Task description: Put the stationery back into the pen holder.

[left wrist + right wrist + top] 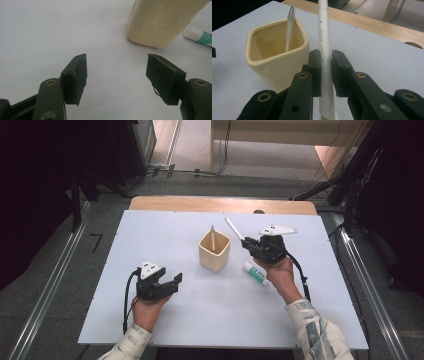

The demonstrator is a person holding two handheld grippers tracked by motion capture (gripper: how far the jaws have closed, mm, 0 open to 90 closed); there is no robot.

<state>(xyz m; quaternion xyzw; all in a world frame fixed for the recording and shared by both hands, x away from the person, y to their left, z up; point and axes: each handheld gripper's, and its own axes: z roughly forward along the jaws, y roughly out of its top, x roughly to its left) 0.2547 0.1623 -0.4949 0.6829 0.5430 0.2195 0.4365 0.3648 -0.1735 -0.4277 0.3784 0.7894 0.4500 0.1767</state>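
1. Above the white table (pixel 165 320), the right gripper (pixel 248 242) is clamped on a white pen (pixel 234 228), its two black jaws pressed against the barrel from either side.
2. Seen from the right gripper view, the pen (pixel 324 47) stands nearly upright between the jaws, with the words "KEY POINTS" printed along its barrel.
3. Just beside the pen in the high view sits a cream cup (pixel 214 251), square-mouthed and upright near the middle of the table; the pen's free end slants up and away from the cup, on the far side of it.
4. Inside the cup (pixel 274 65) leans a second, paler pen (pixel 289 30), its pointed tip rising above the rim.
5. On the near side of the cup, to the right in the high view, a white tube with green print (pixel 255 273) lies flat on the table, partly under the right hand (pixel 279 272).
6. To the left of the cup and nearer the person, the left gripper (pixel 172 281) rests low over the table with its jaws apart and nothing between them.
7. From the left gripper view, the cup (pixel 160 22) rises beyond the parted jaws, with the tube (pixel 200 37) lying past it at the right edge.
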